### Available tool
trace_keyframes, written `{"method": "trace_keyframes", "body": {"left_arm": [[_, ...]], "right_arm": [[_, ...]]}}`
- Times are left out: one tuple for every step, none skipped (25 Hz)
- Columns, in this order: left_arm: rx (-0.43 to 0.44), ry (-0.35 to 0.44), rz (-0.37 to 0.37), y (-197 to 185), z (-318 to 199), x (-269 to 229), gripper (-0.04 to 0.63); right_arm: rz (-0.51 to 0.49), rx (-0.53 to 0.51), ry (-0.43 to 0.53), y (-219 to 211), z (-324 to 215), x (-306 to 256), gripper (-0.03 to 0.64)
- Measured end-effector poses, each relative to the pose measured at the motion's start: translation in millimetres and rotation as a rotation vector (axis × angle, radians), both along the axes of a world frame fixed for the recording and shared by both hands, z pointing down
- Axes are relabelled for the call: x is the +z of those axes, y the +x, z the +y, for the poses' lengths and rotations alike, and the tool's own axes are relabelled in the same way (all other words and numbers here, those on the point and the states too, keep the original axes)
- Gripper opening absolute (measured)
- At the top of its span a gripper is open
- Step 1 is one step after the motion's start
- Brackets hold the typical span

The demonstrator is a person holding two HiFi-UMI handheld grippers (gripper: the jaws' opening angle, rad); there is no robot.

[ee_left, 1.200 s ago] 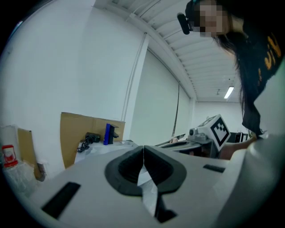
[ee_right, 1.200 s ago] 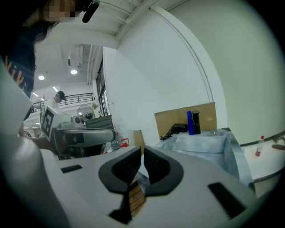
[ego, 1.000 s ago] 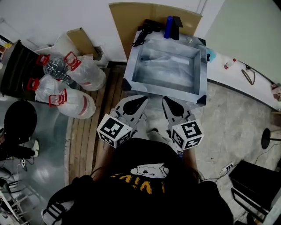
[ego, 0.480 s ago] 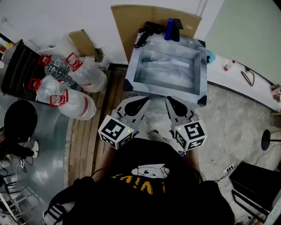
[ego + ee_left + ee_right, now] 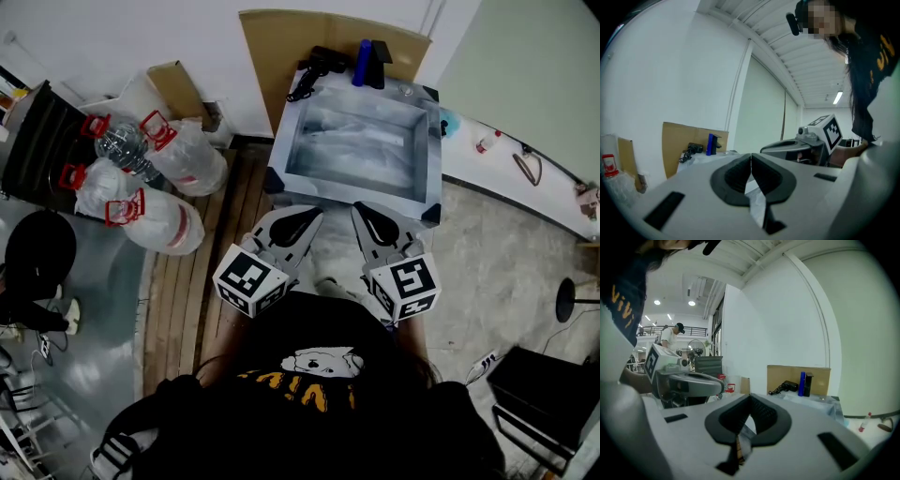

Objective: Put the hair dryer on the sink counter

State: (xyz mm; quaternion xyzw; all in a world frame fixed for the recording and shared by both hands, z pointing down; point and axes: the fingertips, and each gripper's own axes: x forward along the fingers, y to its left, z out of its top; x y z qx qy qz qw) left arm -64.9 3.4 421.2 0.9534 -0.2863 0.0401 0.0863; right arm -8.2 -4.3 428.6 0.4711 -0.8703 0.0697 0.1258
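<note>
The black hair dryer (image 5: 319, 62) lies with its coiled cord on the back left corner of the sink counter (image 5: 281, 142), against a cardboard sheet. It also shows far off in the left gripper view (image 5: 692, 150) and the right gripper view (image 5: 788, 386). My left gripper (image 5: 314, 214) and right gripper (image 5: 359, 208) are held side by side close to the person's body, just short of the sink's near edge. Both point toward the sink. The left gripper (image 5: 751, 157) and the right gripper (image 5: 750, 399) each have their jaws pressed together with nothing between them.
A blue bottle (image 5: 361, 58) and a black object (image 5: 379, 49) stand beside the dryer. Large plastic water jugs (image 5: 159, 178) with red handles lie at the left by a wooden slatted floor strip (image 5: 202, 300). A white ledge (image 5: 525, 178) runs at the right.
Both grippers have drifted a little to the right. Nothing on the sink counter has moved, and the jaws stay closed.
</note>
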Motion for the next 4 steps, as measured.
{"method": "trace_keyframes", "body": {"left_arm": [[0.0, -0.001, -0.001, 0.3, -0.6, 0.4, 0.008], [0.002, -0.002, -0.002, 0.8, -1.1, 0.3, 0.008], [0.005, -0.003, -0.002, 1.3, -1.4, -0.1, 0.008], [0.007, -0.003, -0.002, 1.9, -1.6, -0.5, 0.008]], "right_arm": [[0.005, 0.0, 0.002, 0.1, -0.3, -1.3, 0.003], [0.01, 0.0, 0.003, 0.3, -0.6, -2.7, 0.003], [0.015, 0.0, 0.004, 0.5, -0.8, -4.1, 0.003], [0.019, -0.001, 0.005, 0.7, -0.9, -5.6, 0.003]]}}
